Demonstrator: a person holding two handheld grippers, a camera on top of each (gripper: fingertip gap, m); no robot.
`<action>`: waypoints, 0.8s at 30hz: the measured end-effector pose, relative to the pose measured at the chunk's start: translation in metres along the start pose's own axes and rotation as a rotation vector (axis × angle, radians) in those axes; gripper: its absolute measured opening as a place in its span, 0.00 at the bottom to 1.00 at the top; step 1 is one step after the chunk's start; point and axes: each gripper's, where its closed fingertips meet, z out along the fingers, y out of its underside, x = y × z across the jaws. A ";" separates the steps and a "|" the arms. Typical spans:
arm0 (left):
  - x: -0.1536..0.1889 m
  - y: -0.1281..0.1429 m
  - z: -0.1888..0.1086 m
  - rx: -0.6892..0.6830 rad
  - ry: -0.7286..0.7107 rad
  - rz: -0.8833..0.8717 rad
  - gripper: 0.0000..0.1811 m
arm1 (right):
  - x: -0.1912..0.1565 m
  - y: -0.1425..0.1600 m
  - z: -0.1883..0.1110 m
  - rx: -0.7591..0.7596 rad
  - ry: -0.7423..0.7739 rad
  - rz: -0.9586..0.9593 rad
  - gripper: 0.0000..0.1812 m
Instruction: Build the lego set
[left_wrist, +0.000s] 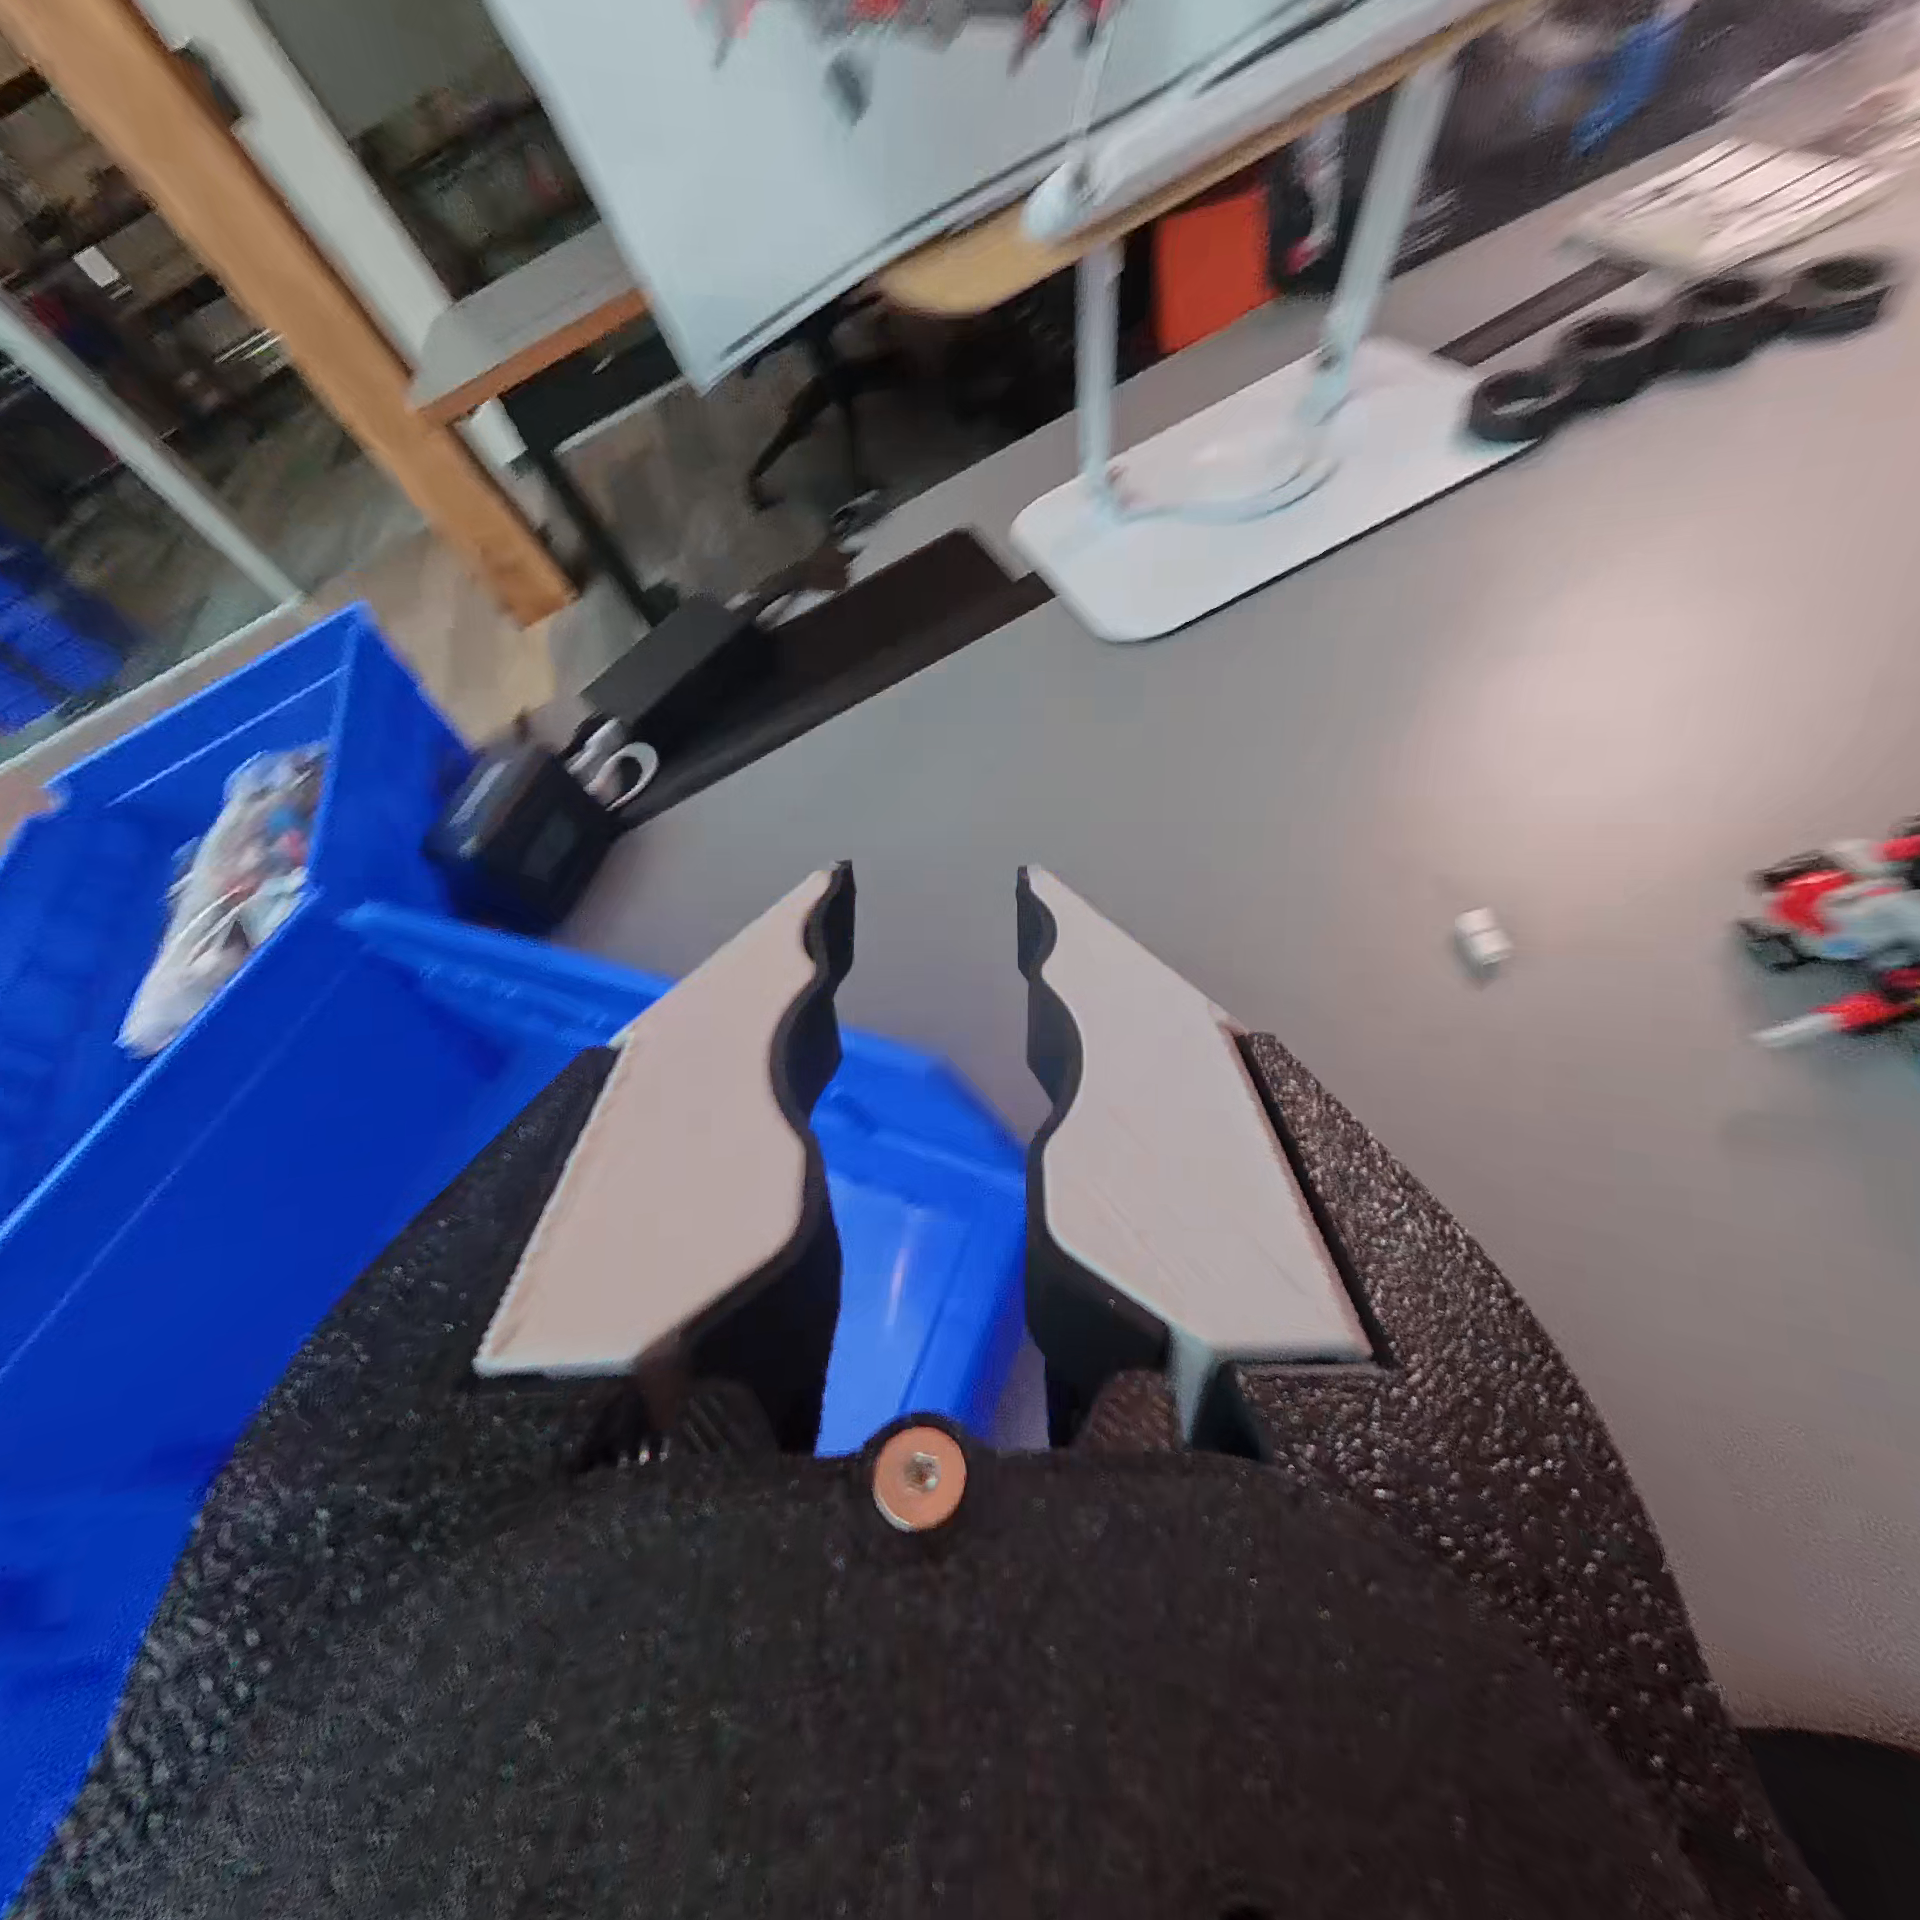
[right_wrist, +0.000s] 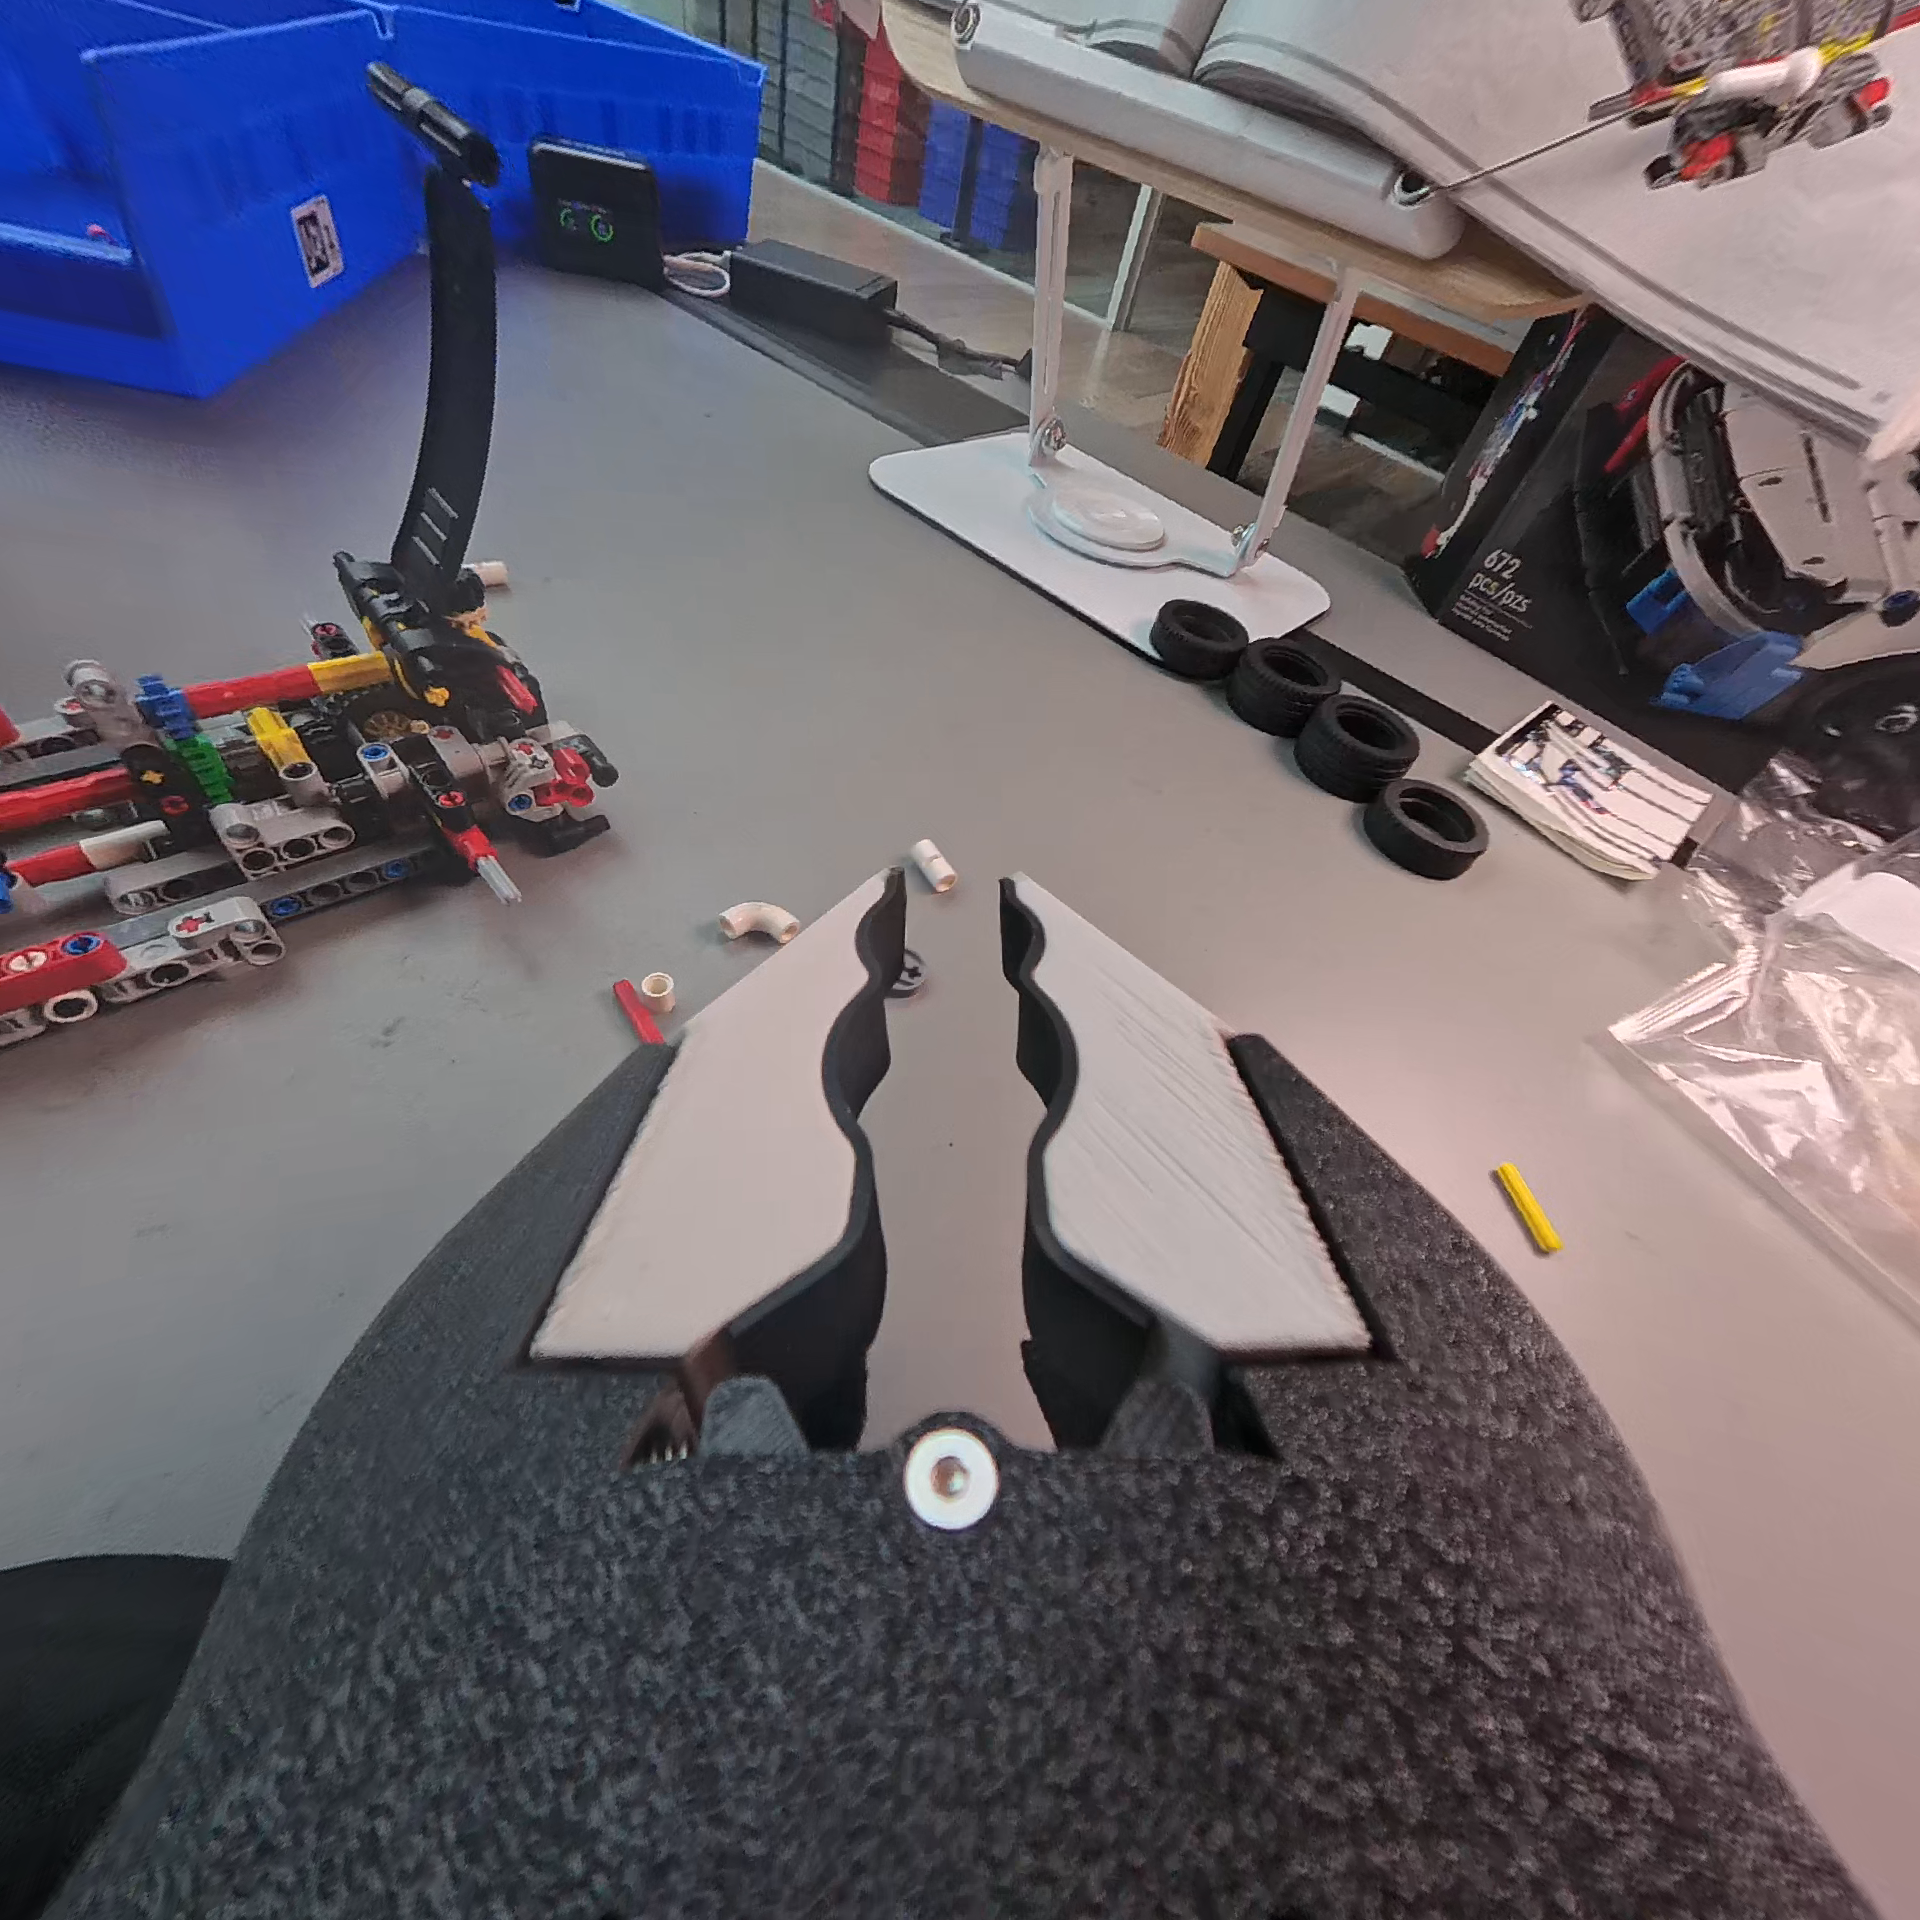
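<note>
The part-built lego model (right_wrist: 312, 769), multicoloured with a tall black curved beam (right_wrist: 452, 353), lies on the grey table at the left of the right wrist view; it also shows blurred at the right edge of the left wrist view (left_wrist: 1839, 935). My right gripper (right_wrist: 951, 883) is open and empty, just above small loose pieces: a white connector (right_wrist: 933, 864), a white elbow (right_wrist: 758, 921), a dark round piece (right_wrist: 907, 975), a white bush (right_wrist: 659, 990) and a red axle (right_wrist: 636, 1010). My left gripper (left_wrist: 935, 883) is open and empty, over the table beside the blue bins (left_wrist: 260, 987).
A white book stand (right_wrist: 1101, 520) holds the open instruction booklet (right_wrist: 1558, 187). Several black tyres (right_wrist: 1320, 707) lie in a row by its base. A yellow axle (right_wrist: 1527, 1205), plastic bags (right_wrist: 1818, 1039), a sticker sheet (right_wrist: 1590, 790) and the set's box (right_wrist: 1538, 499) are at the right. A bag of parts (left_wrist: 239, 883) lies in a bin. Spacing between my two grippers at the tips: around 40 cm. To reach the red axle (right_wrist: 636, 1010) in a straight line is about 8 cm for my right fingers, about 35 cm for my left.
</note>
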 end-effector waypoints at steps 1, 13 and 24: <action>0.022 -0.013 0.001 0.049 0.096 -0.001 0.17 | -0.005 0.003 0.004 -0.028 -0.044 0.012 0.10; 0.175 -0.003 0.013 0.086 0.645 -0.030 0.15 | -0.058 0.043 0.049 -0.444 -0.507 -0.202 0.14; 0.220 -0.010 -0.015 0.106 0.943 -0.145 0.14 | -0.069 0.014 0.054 -0.317 -0.532 -0.235 0.06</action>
